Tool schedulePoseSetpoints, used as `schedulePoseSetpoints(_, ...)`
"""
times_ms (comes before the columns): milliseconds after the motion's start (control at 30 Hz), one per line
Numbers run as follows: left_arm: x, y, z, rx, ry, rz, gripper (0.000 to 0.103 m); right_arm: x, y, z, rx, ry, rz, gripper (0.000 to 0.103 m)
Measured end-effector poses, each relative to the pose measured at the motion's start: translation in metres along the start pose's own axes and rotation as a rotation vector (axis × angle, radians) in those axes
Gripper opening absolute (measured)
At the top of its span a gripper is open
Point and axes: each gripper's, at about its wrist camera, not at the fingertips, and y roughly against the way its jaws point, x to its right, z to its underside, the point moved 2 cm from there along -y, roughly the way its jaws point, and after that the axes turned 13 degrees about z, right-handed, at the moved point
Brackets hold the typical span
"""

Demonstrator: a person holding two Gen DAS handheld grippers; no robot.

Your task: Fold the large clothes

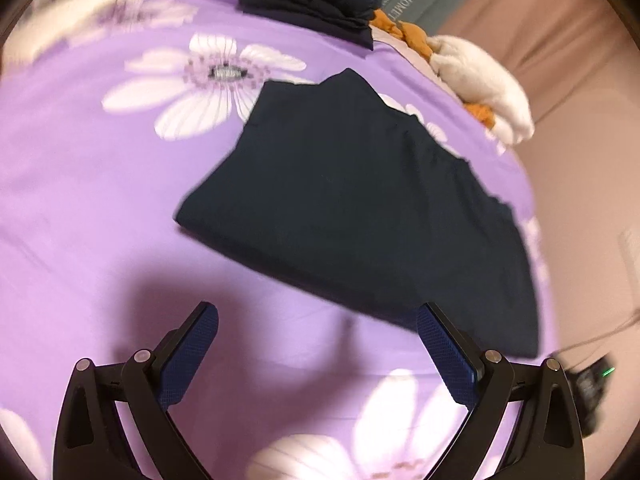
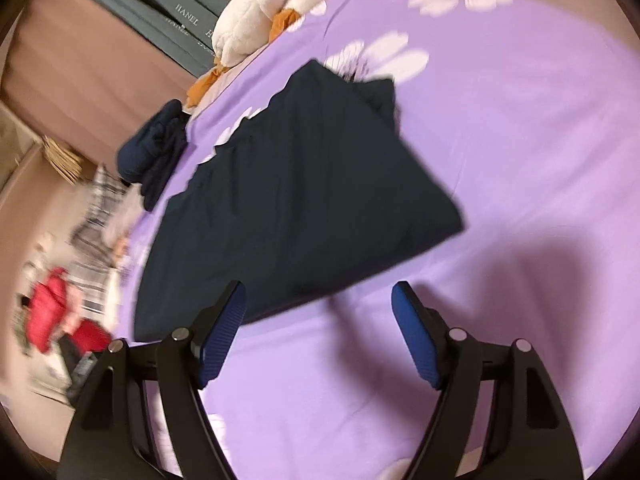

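A dark navy garment (image 1: 352, 200) lies folded into a flat, roughly four-sided shape on a bed covered by a purple sheet (image 1: 100, 184) printed with large white flowers. It sits near the bed's edge, and in the right wrist view (image 2: 296, 184) its gathered side runs along that edge. Nothing rests on top of it.

The left tongs (image 1: 318, 318) hang above the sheet just short of the garment's near edge. They are spread wide with nothing between the blue pads; the right-hand pad (image 1: 444, 356) overlaps the garment's corner in the picture, but it appears to be above the cloth rather than touching it.

The right tongs (image 2: 320, 294) are also spread apart and hold nothing. Their left pad (image 2: 226, 332) sits in front of the garment's near edge, the other over bare sheet. Both tongs cast soft shadows on the sheet.

Farther along the bed's edge lie a second bundle (image 1: 312, 0) of dark navy cloth, a white plush toy (image 1: 484, 84) with orange parts, and beyond them grey books (image 2: 176, 12). Off the bed, blurred, something red (image 2: 52, 308) lies on the floor.
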Motion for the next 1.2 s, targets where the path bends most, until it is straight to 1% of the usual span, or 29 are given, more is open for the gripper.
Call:
schedulePoseSetpoints(100,-0.009,-0.004,-0.001,-0.001,0.104,0.097,0.099,-0.002,-0.012,0.004,-0.050,-0.074,-0.075,0.076)
schedulePoseSetpoints(167,-0.014,-0.006,-0.003,0.002,0.151,0.141,0.099,-0.005,-0.016,0.009,-0.067,-0.105,-0.090,0.077)
schedulePoseSetpoints(300,-0.024,-0.014,-0.006,0.015,0.229,0.193,0.099,-0.007,-0.025,0.010,-0.074,-0.156,-0.091,0.077)
schedulePoseSetpoints(467,-0.028,-0.020,-0.017,0.050,0.283,0.253,0.099,-0.010,-0.031,0.002,-0.053,-0.187,-0.101,0.078)
schedulePoseSetpoints(667,-0.033,-0.027,-0.032,0.108,0.324,0.283,0.099,-0.010,-0.040,-0.008,-0.018,-0.264,-0.126,0.078)
schedulePoseSetpoints(800,-0.034,-0.029,-0.038,0.138,0.332,0.271,0.099,-0.008,-0.045,-0.013,0.021,-0.320,-0.146,0.078)
schedulePoseSetpoints(833,-0.034,-0.030,-0.039,0.141,0.329,0.264,0.099,-0.008,-0.046,-0.014,0.030,-0.331,-0.145,0.076)
schedulePoseSetpoints(867,-0.033,-0.030,-0.039,0.146,0.325,0.251,0.096,-0.008,-0.047,-0.015,0.038,-0.344,-0.142,0.074)
schedulePoseSetpoints(900,-0.032,-0.029,-0.038,0.152,0.322,0.227,0.086,-0.009,-0.047,-0.016,0.047,-0.354,-0.134,0.067)
schedulePoseSetpoints(933,-0.033,-0.030,-0.038,0.152,0.319,0.208,0.079,-0.009,-0.048,-0.017,0.053,-0.362,-0.123,0.057)
schedulePoseSetpoints(967,-0.034,-0.031,-0.038,0.147,0.318,0.181,0.068,-0.008,-0.050,-0.017,0.055,-0.369,-0.103,0.050)
schedulePoseSetpoints(1000,-0.037,-0.030,-0.038,0.147,0.323,0.172,0.058,-0.007,-0.052,-0.016,0.049,-0.377,-0.082,0.042)
schedulePoseSetpoints(1033,-0.039,-0.030,-0.038,0.141,0.325,0.165,0.052,-0.006,-0.054,-0.017,0.047,-0.384,-0.080,0.040)
schedulePoseSetpoints(1067,-0.041,-0.030,-0.039,0.120,0.315,0.144,0.040,-0.005,-0.053,-0.017,0.049,-0.385,-0.077,0.039)
schedulePoseSetpoints(1133,-0.038,-0.031,-0.043,0.090,0.278,0.128,0.031,-0.008,-0.053,-0.019,0.046,-0.352,-0.044,0.033)
schedulePoseSetpoints(1167,-0.034,-0.029,-0.045,0.080,0.241,0.118,0.021,-0.011,-0.051,-0.021,0.045,-0.325,-0.016,0.031)
schedulePoseSetpoints(1200,-0.029,-0.027,-0.046,0.072,0.203,0.105,0.017,-0.016,-0.048,-0.023,0.050,-0.292,0.011,0.028)
